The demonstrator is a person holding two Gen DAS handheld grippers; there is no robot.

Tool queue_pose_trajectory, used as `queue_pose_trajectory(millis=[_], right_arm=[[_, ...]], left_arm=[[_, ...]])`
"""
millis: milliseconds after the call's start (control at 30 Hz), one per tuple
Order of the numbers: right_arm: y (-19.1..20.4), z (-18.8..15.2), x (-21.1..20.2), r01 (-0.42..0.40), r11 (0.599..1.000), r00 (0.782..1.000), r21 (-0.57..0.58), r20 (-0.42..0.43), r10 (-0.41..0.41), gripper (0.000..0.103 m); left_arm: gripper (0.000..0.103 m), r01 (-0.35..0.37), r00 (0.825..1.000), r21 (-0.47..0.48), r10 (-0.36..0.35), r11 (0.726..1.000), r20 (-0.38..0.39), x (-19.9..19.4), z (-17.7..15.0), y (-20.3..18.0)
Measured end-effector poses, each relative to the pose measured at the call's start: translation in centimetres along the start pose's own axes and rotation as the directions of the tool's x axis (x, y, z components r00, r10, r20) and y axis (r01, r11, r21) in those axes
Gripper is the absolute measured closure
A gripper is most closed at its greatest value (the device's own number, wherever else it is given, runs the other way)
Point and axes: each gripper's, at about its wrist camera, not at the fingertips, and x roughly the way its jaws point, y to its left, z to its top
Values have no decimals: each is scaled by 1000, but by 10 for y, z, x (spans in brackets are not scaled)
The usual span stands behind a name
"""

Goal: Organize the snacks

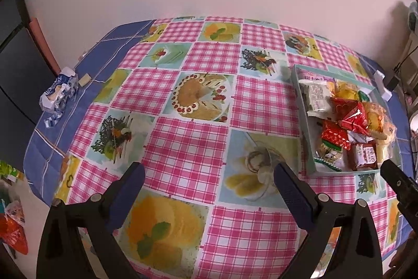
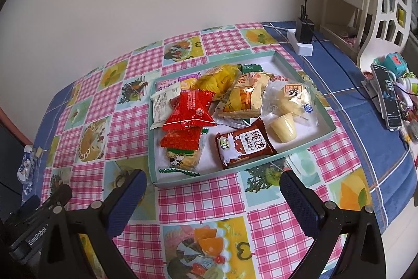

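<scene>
One shallow teal-rimmed tray [image 2: 305, 148] lies on the worktop [image 2: 209, 200], holding a loose heap of snacks; in the right wrist view its long axis runs from about 8 o'clock to 2 o'clock. Inside it, two red packets [image 2: 190, 111] overlap near the middle, the lower one resting on a green-edged biscuit pack [image 2: 183, 160] at the tray's 7 o'clock corner. One brown biscuit packet [image 2: 244, 147] lies at 5 o'clock, its long axis tilted toward 2 o'clock, just beside one small yellow jelly cup [image 2: 283, 126] lying on its side. One clear-wrapped cake [image 2: 290, 98] sits at 3 o'clock, one orange-and-gold packet [image 2: 245, 96] at the centre, one yellow bag [image 2: 222, 79] at 12 o'clock and one white sachet [image 2: 163, 102] at 9 o'clock. Other wrappers underneath are too covered to count. The right tool [image 2: 211, 192] hovers just short of the tray's near rim, its fingers spread and empty. The left tool [image 1: 209, 184] hangs over bare checked cloth [image 1: 188, 148] with the tray at its 2 o'clock, also spread wide with nothing between its fingers. One crumpled blue-and-white wrapper [image 1: 58, 93] lies at the worktop's 9 o'clock edge.
</scene>
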Motion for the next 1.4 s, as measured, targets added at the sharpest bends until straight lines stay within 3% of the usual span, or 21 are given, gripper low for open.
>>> queue_pose_trajectory(millis=[433, 1400], right_arm=[[0, 0, 3, -1, 1000, 1000, 8, -9, 1, 0], [-1, -1, 6, -1, 1000, 1000, 11, -18, 1, 0]], left_arm=[[4, -66, 998, -2, 66, 998, -1, 1, 0, 2], [4, -53, 998, -7, 53, 999, -22, 5, 0, 3]])
